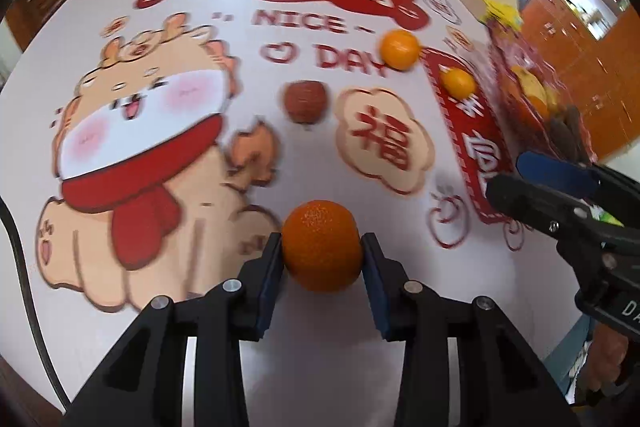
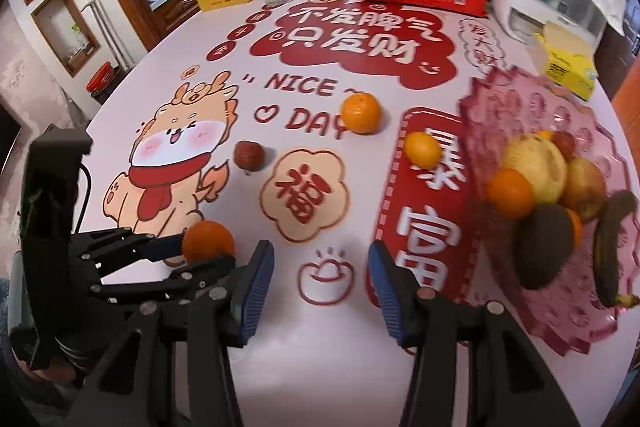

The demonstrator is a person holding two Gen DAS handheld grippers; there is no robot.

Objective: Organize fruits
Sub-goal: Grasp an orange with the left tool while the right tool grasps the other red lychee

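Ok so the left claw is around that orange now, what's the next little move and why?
Probably lift it straight up. The left claw has both pads against the orange, which sits on the table, so the grip looks made. Once clear, carry it toward the pink fruit tray, where other fruit is piled. The right claw is open and empty.

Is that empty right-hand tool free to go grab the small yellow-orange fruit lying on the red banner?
Probably yes. The right tool is open and empty, and only bare tablecloth lies between it and the small fruit; the pink tray sits off to the side.
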